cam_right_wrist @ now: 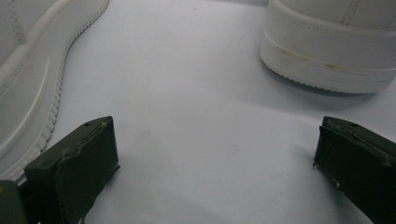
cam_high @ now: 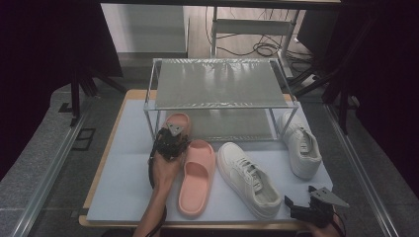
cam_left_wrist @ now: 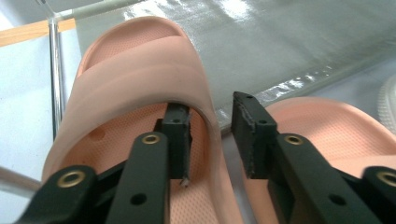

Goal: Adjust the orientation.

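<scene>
One pink slide (cam_high: 179, 121) lies with its toe on the lower shelf of a metal shoe rack (cam_high: 217, 84). My left gripper (cam_high: 170, 138) is at its heel end. In the left gripper view the gripper (cam_left_wrist: 212, 109) straddles the side wall of that slide (cam_left_wrist: 135, 70): one jaw is inside under the strap, the other stands outside with a gap, so it is open. The second pink slide (cam_high: 195, 177) lies on the mat beside it (cam_left_wrist: 327, 126). My right gripper (cam_high: 299, 202) rests open at the front right (cam_right_wrist: 215, 126), with bare mat between its jaws.
Two white sneakers lie on the pale blue mat (cam_high: 123, 173): one (cam_high: 249, 180) in the middle front, one (cam_high: 300, 145) by the rack's right leg. In the right gripper view they flank the jaws, one sneaker (cam_right_wrist: 28, 56) at left and one sneaker heel (cam_right_wrist: 327, 51) at upper right. The rack's chrome post (cam_left_wrist: 56, 79) stands left of the slide.
</scene>
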`<action>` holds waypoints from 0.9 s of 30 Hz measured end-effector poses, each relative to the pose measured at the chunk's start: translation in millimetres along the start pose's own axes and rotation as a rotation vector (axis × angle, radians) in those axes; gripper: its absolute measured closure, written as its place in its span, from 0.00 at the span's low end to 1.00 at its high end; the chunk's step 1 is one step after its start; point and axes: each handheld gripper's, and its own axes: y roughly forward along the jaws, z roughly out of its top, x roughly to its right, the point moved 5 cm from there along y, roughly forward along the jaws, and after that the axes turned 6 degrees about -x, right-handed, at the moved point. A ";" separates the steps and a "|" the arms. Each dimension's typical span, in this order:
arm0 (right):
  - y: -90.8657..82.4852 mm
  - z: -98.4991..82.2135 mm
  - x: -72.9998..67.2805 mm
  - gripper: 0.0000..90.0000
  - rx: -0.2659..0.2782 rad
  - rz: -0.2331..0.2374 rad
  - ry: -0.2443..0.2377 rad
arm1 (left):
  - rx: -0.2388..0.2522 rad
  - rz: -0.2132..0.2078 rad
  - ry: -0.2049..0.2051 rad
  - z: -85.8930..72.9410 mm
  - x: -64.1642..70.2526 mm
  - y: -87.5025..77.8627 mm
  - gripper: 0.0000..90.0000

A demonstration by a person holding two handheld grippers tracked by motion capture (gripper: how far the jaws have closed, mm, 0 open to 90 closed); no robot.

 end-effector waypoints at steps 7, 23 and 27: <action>0.0 0.0 0.0 0.00 0.000 0.000 0.000 | -0.009 -0.061 -0.005 -9.6 1.0 -11.7 0.63; 0.2 0.1 -0.2 0.00 0.002 0.000 0.001 | 0.023 -0.115 -0.003 -29.3 -10.2 -53.7 0.59; 0.1 0.1 -0.2 0.00 0.001 0.000 0.001 | 0.031 -0.124 -0.018 -37.1 -14.2 -64.8 0.59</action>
